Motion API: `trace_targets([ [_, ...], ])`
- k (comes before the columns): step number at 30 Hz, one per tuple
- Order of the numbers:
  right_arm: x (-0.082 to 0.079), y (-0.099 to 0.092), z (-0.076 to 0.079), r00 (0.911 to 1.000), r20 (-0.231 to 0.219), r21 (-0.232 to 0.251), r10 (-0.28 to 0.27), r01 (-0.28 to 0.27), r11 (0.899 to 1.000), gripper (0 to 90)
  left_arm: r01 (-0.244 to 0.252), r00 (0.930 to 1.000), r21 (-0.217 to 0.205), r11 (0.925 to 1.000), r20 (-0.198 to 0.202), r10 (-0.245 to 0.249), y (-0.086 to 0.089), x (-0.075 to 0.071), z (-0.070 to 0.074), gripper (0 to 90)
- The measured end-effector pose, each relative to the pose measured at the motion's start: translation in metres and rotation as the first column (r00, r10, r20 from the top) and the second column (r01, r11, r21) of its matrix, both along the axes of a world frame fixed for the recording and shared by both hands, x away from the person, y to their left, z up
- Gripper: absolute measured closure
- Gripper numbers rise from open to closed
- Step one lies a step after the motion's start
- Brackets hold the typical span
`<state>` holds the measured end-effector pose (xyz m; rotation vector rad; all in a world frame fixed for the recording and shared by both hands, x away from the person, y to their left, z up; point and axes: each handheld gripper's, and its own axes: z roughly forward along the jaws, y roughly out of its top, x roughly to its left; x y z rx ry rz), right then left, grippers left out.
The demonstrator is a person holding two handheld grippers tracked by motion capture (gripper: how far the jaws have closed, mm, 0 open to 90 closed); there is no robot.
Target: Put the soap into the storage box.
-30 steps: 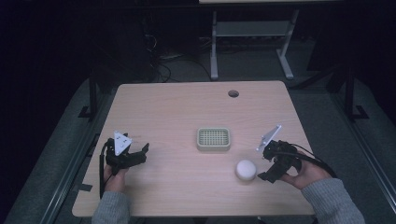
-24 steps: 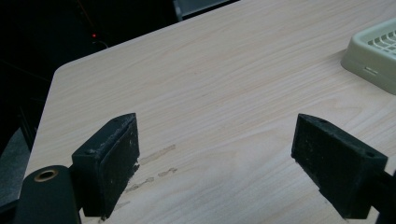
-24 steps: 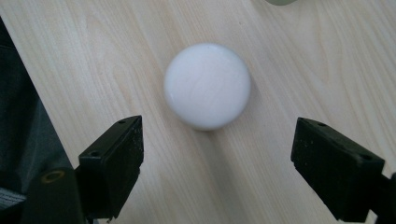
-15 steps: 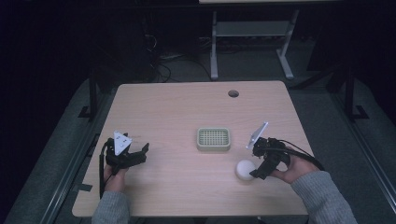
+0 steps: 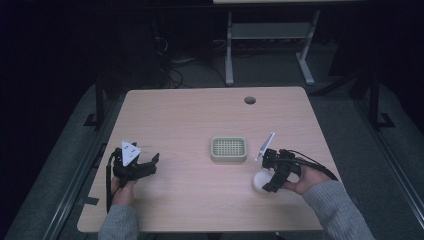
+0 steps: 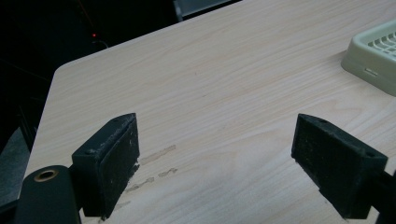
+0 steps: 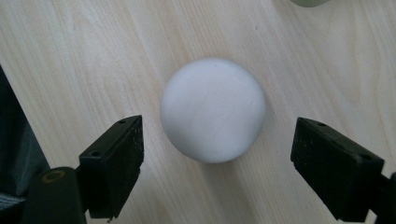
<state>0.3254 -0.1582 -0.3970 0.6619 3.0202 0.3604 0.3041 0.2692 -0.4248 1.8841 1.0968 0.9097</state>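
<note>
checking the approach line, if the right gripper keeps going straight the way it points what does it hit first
Most likely the white ball: it sits centred ahead of the right gripper, whose jaws stand open and wider than it, apart on both sides. Depth is unclear; the table lies right beneath.

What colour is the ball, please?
The ball is plain white, clearest in the right gripper view.

Tray [image 5: 228, 149] at table [image 5: 200, 115] centre; ball [image 5: 260, 181] at its 4 o'clock, just under right gripper [image 5: 270, 177]; left gripper [image 5: 147, 165] at 8 o'clock, well apart; hole [image 5: 250, 100] at 1 o'clock.
</note>
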Motion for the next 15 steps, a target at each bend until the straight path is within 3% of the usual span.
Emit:
trace_targets([
  [15,-0.0016,0.0069,-0.0030,0.9998,-0.018,-0.020,0.001,-0.001,1.000,16.4,0.001,1.0000,-0.003,1.0000,0.000,-0.001,-0.0007,0.0000,-0.0001,14.8],
])
